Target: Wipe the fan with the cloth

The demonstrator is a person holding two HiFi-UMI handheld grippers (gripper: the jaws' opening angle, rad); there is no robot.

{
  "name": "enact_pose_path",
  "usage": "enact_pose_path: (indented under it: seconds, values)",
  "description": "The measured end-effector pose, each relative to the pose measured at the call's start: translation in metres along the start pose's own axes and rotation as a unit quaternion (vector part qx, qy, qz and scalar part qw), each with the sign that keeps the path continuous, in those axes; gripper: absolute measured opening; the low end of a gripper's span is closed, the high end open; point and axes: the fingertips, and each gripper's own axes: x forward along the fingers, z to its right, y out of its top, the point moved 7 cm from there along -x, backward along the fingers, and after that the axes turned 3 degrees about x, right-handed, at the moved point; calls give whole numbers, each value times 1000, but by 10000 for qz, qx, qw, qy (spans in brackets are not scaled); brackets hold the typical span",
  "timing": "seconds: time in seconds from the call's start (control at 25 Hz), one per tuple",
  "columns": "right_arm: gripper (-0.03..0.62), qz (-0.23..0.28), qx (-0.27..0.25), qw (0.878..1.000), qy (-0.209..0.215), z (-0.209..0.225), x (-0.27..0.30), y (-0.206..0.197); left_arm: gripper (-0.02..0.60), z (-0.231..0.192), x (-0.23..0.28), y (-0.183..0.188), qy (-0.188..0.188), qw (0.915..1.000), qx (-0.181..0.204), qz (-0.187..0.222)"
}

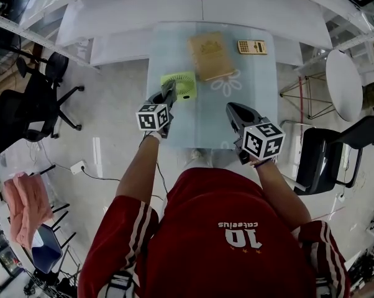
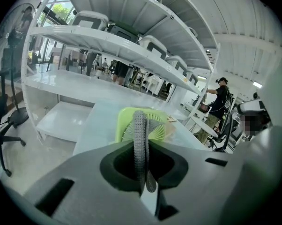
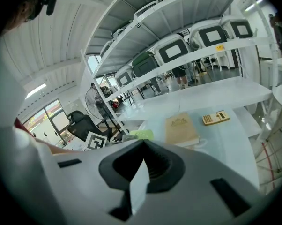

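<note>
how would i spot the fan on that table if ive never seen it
Find the pale glass table before the white shelving. On its left side sits a small fan, left of the tan book and the calculator. It alone is lime green, with a round slatted grille.

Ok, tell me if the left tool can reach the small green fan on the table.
Probably yes: the left tool sits right beside the small green fan, jaws shut, with nothing between them.
</note>
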Motion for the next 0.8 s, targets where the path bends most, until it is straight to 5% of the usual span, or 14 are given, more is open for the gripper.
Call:
enact_pose_path:
  seconds: [0.8]
  values:
    - [6,418,459,9981,-24,11,-32,2,28,39,-10,17,-50,9998,166,83]
